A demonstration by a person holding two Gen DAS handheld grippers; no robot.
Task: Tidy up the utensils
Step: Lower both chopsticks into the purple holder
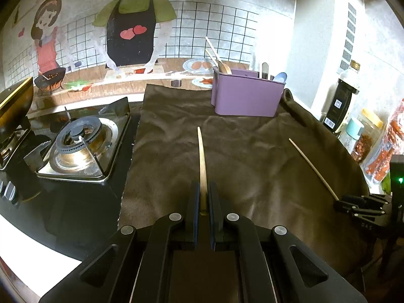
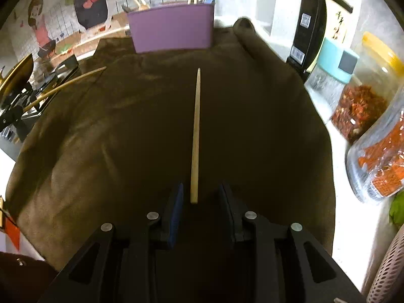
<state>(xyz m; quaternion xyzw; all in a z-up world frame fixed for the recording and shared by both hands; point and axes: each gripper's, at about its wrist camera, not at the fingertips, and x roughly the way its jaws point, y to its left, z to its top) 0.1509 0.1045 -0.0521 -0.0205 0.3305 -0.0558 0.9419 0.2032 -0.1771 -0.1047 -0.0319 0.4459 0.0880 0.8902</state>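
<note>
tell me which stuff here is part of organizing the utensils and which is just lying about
Part of the job:
- chopstick clamped in the left gripper
- second chopstick on the brown cloth, between the open right gripper jaws
- purple utensil holder

Just lying about:
- gas stove
- dark bottle
- food jars

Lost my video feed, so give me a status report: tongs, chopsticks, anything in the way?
Left tongs shut on one chopstick. Right tongs open, second chopstick between them on the cloth. Path to purple holder clear.
</note>
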